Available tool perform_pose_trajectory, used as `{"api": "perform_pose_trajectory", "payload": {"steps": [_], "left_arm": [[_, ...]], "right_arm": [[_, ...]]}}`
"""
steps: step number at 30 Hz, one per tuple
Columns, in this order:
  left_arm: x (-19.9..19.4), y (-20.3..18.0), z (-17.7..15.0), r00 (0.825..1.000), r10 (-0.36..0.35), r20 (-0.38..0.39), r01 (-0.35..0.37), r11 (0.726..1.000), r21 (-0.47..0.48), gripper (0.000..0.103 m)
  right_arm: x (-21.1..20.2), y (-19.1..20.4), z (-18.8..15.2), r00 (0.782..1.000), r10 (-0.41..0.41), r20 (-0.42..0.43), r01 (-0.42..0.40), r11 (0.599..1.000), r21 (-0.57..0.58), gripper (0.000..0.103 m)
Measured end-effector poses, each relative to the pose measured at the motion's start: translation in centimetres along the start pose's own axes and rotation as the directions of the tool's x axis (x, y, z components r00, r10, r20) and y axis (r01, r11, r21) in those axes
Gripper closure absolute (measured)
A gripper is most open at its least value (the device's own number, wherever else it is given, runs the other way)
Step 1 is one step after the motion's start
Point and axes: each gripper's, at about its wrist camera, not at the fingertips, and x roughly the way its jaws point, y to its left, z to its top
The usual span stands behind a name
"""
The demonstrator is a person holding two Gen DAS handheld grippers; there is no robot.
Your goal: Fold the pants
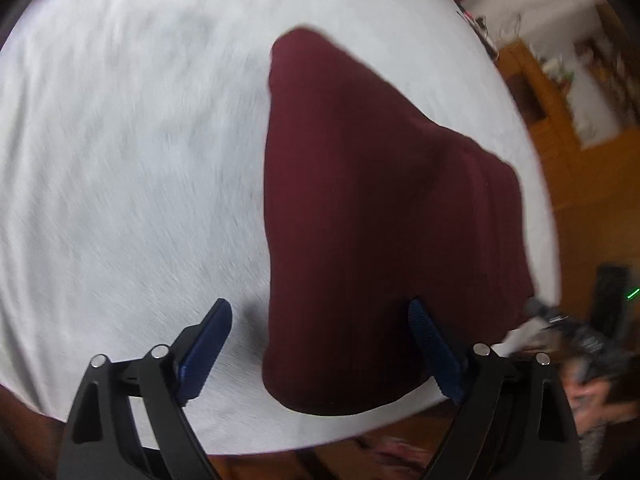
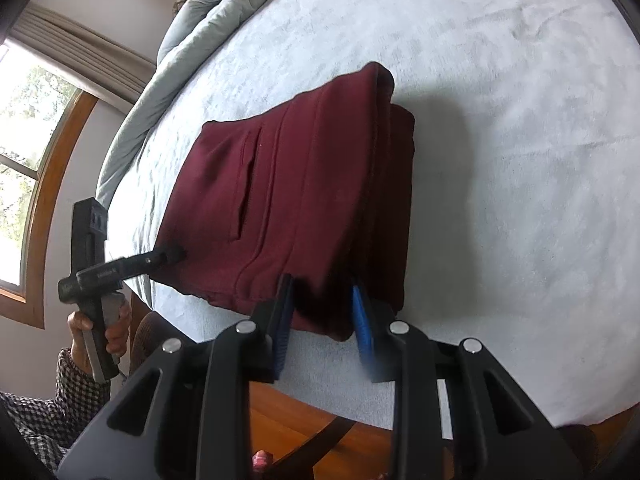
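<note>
Dark red pants (image 1: 372, 216) lie folded into a thick stack on a white bed sheet (image 1: 120, 168). In the left wrist view my left gripper (image 1: 320, 344) is open; its right finger rests against the pants' near corner, its left finger over bare sheet. In the right wrist view the pants (image 2: 304, 188) show a pocket slit and stacked layers. My right gripper (image 2: 322, 320) has its jaws around the near corner of the stack, with a gap still between the pads. The left gripper (image 2: 168, 256) shows there too, at the pants' left corner.
A grey duvet (image 2: 208, 12) is bunched at the far side of the bed. A window with wooden frame (image 2: 36, 184) is at left. Wooden floor (image 1: 592, 200) and furniture lie beyond the bed's edge. The person's hand (image 2: 100, 328) holds the left tool.
</note>
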Motion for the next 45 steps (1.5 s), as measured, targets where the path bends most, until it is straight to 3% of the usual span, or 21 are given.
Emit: {"api": "perform_pose_trajectory", "payload": {"steps": [4,6,10,13,18,20,22,23,25,30,38,45], "left_arm": [[1.2,1.2,0.3,0.991,-0.119,-0.064,0.115,0.991,-0.069,0.015],[1.7,1.0,0.3,0.986,-0.149,-0.079,0.143,0.987,-0.073,0.032],[0.9,0.2,0.2,0.991,-0.120,-0.067,0.114,0.990,-0.088,0.059],[0.4,0.3,-0.5,0.993,-0.111,-0.046,0.107,0.990,-0.088,0.062],[1.3,0.2,-0.6,0.994,-0.102,-0.049,0.099,0.993,-0.066,0.054],[0.8,-1.1,-0.5,0.999,-0.027,-0.030,0.027,0.999,-0.023,0.027],[0.0,-1.9,-0.2,1.000,0.028,-0.013,-0.028,1.000,0.009,0.014],[-0.4,-1.9,0.1,1.000,0.027,-0.003,-0.026,0.999,0.019,0.013],[-1.2,-1.9,0.9,1.000,0.010,0.010,-0.010,1.000,0.022,0.011],[-0.6,-1.3,3.6,1.000,-0.005,-0.018,0.006,1.000,0.011,0.011],[2.9,-2.8,5.2,0.997,-0.022,-0.080,0.026,0.998,0.052,0.010],[4.1,-4.6,6.2,0.994,-0.027,-0.109,0.035,0.997,0.073,0.009]], "right_arm": [[0.2,-0.5,0.0,1.000,0.013,0.005,-0.013,1.000,0.018,0.074],[0.3,-0.7,0.0,1.000,0.017,0.004,-0.017,1.000,0.022,0.074],[0.4,-0.5,0.1,1.000,0.027,-0.001,-0.027,0.999,0.022,0.071],[1.0,-0.2,-0.1,1.000,0.022,-0.015,-0.022,1.000,0.011,0.068],[1.7,0.1,-0.3,1.000,0.007,-0.020,-0.007,1.000,-0.010,0.067],[1.2,0.0,0.0,1.000,0.014,-0.021,-0.014,1.000,0.001,0.065],[0.6,0.2,0.2,1.000,0.011,-0.006,-0.011,1.000,-0.007,0.061],[-0.1,0.3,0.4,1.000,0.011,0.010,-0.011,1.000,-0.017,0.057],[-1.0,0.0,1.0,0.999,0.022,0.024,-0.022,1.000,-0.006,0.029],[-1.4,-1.0,3.4,0.999,0.045,0.028,-0.045,0.999,-0.004,0.024],[3.5,-3.8,5.2,0.994,0.088,-0.064,-0.083,0.993,0.079,0.022],[6.0,-4.7,5.4,0.982,0.170,-0.080,-0.159,0.979,0.129,0.014]]}}
